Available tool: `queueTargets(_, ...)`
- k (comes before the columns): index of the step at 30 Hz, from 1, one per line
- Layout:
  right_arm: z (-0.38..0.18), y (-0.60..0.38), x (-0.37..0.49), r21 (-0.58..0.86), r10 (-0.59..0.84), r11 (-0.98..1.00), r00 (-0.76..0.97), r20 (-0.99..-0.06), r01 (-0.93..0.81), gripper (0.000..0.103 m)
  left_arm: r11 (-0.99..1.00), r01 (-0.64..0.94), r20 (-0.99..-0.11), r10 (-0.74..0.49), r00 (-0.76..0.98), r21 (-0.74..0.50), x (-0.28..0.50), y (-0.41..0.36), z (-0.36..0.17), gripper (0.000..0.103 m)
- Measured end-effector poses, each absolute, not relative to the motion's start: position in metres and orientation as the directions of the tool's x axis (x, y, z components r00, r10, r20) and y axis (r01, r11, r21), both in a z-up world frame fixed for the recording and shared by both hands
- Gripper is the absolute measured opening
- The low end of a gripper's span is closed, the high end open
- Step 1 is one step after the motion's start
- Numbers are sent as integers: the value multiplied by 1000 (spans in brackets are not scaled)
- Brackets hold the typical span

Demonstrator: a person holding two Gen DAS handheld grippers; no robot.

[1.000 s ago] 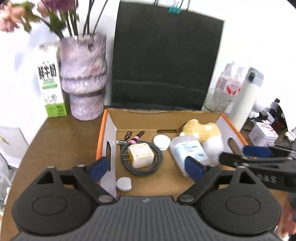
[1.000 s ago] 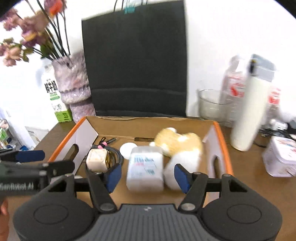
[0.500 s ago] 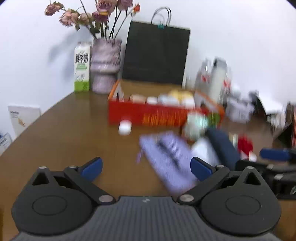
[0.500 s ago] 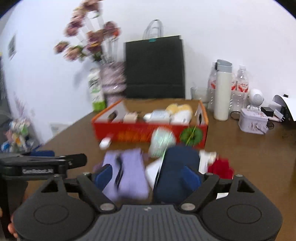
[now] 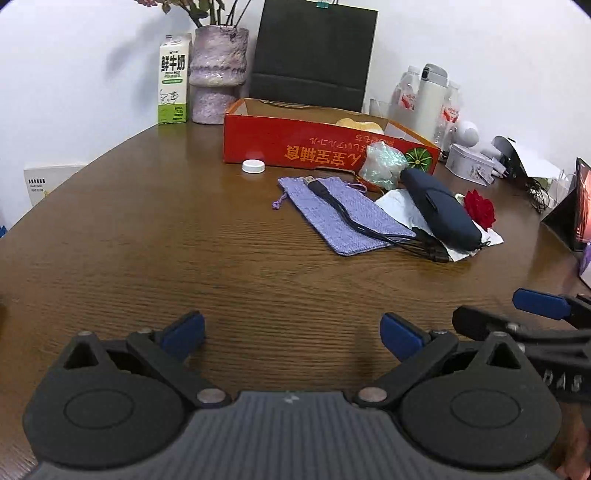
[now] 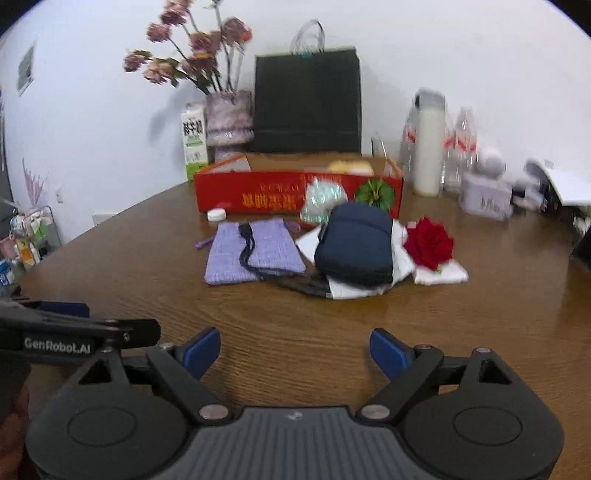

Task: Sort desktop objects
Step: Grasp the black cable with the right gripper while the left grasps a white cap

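– Desktop objects: where do they lie?
– Mid-frame on the table [image 5: 147, 236], before the red box [image 5: 280, 147]. The purple pouch [image 5: 343, 218] runs from upper left to lower right, a black cable [image 5: 340, 210] along it; the navy case [image 5: 439, 210] slants the same way, beside the red rose [image 5: 480, 210].
– Room?
– Bare wood in the lower half, the table edge curving at left.
– Tools?
– Left tool [image 5: 291, 332] spread, empty; right tool [image 6: 295, 349] has just been opening, nothing between its fingers.

A: From my seat the red box [image 5: 295, 147] hides nearly all its contents; only a yellowish top shows.

B: My flowers [image 5: 184, 5] are cropped, and the far-right desk clutter [image 6: 517, 188] is blurred.
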State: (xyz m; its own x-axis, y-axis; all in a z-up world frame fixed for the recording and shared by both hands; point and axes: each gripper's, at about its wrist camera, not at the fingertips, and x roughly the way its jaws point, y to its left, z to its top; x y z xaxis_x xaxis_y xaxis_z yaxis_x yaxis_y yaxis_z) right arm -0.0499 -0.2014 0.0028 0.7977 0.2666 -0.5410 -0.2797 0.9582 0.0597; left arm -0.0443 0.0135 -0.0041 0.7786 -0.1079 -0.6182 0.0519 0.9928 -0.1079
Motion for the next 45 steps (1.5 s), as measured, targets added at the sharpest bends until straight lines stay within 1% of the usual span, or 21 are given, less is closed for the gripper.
queueTargets(4,-1,-217,-42,153,270,963,789,-552,-223,87,991,81,-619,-132,774,-110,-46,13,-5,103)
queueTargets(8,-4,-218,-38,158,269,963,779,-566,-217,85,990,95,-619,-142,773,-109,-45,11,-5,103)
queueTargets(10,-2,-217,-39,152,278,960,782,-558,-233,81,987,103,-588,-156,793,-122,-40,15,-1,103)
queueTargets(12,4,-214,-36,153,302,953,786,-539,-261,77,992,71,-550,-116,827,-102,-29,24,9,103)
queueTargets(14,15,-205,-24,151,342,939,777,-528,-310,64,997,32,-510,-66,858,-75,-5,34,19,103)
queueTargets(15,21,-199,-15,150,359,931,773,-523,-332,55,997,15,-495,-48,868,-69,8,39,23,103)
queueTargets(16,27,-192,-3,140,381,921,769,-514,-363,51,997,9,-490,-43,871,-71,23,45,26,103)
queueTargets(18,35,-178,25,116,399,910,764,-507,-398,39,993,28,-502,-81,861,-112,58,55,30,103)
queueTargets(19,36,-169,43,110,408,904,755,-514,-414,31,988,57,-511,-123,851,-143,79,61,32,101)
queueTargets(21,36,-151,81,107,430,888,726,-537,-447,22,983,59,-516,-141,845,-172,114,68,34,97)
queueTargets(24,25,-124,125,56,430,870,696,-576,-490,21,991,26,-546,-95,833,-133,165,69,28,81)
queueTargets(25,20,-116,136,39,418,868,686,-595,-495,21,992,12,-562,-83,823,-130,176,68,24,74)
queueTargets(28,5,-105,156,49,412,868,661,-627,-494,21,991,18,-611,-97,786,-134,199,64,6,67)
queueTargets(29,1,-104,157,57,416,867,654,-632,-496,21,990,16,-615,-99,783,-138,201,63,0,60)
queueTargets(30,-3,-103,156,54,419,865,659,-625,-499,21,992,12,-603,-87,793,-128,199,62,-5,58)
queueTargets(31,-7,-104,152,39,424,861,674,-605,-507,22,995,-4,-598,-55,799,-97,196,60,-7,46)
queueTargets(32,-8,-104,151,33,425,859,676,-602,-511,21,997,-2,-603,-46,797,-79,195,58,-6,28)
queueTargets(34,-8,-106,150,38,423,863,680,-599,-503,14,998,7,-599,-47,799,-70,192,56,-6,29)
queueTargets(39,2,-111,141,46,417,879,717,-559,-475,13,996,-29,-609,-29,793,-86,172,61,6,29)
queueTargets(43,38,-135,111,120,443,890,776,-449,-439,13,980,-6,-522,-101,847,-200,106,70,35,29)
queueTargets(45,53,-149,88,163,466,884,799,-380,-437,12,977,16,-493,-123,861,-215,72,65,40,29)
